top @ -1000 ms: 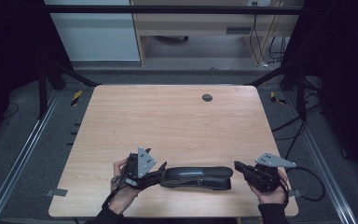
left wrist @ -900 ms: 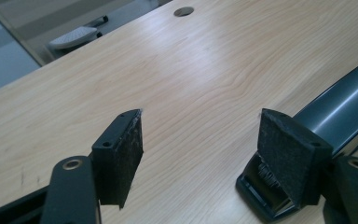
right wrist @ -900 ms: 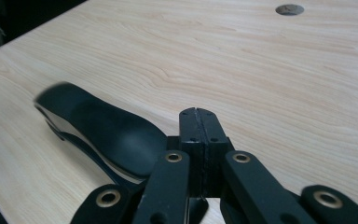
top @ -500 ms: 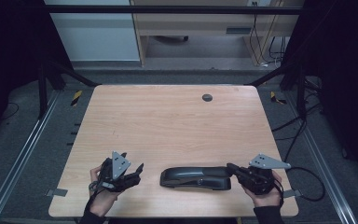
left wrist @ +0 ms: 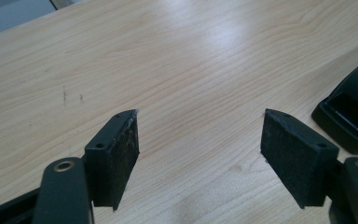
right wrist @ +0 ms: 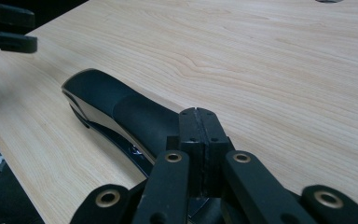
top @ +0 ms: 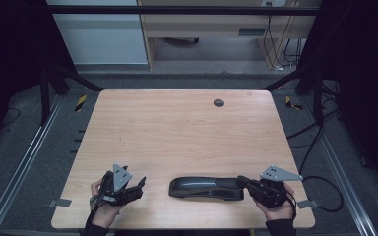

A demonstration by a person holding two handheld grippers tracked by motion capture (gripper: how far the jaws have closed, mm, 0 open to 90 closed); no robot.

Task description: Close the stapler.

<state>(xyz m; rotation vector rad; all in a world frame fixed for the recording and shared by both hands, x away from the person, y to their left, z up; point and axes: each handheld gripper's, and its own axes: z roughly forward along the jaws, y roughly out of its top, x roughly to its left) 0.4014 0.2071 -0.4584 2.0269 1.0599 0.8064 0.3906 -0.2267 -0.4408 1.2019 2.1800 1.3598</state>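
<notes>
A long black stapler (top: 206, 187) lies flat near the table's front edge, also seen in the right gripper view (right wrist: 121, 112). My right gripper (top: 242, 181) is at its right end, jaws shut pad to pad (right wrist: 199, 116) just over the stapler's rear, with nothing between them. My left gripper (top: 139, 188) rests low to the left of the stapler, a short gap away. Its jaws have just been opening and stand wide (left wrist: 200, 144) over bare wood with nothing between them. The stapler's near end (left wrist: 354, 112) shows at the right edge of the left gripper view.
A round dark grommet (top: 219, 103) sits at the table's far side. The wooden tabletop (top: 177, 132) stretches away beyond both hands. Cables (top: 320, 187) lie on the floor off the right edge, and a desk (top: 202, 24) stands behind the table.
My left gripper has drawn back to the left, away from the stapler's left end, and sunk toward the table with its jaws wider. The stapler and right gripper have stayed put.
</notes>
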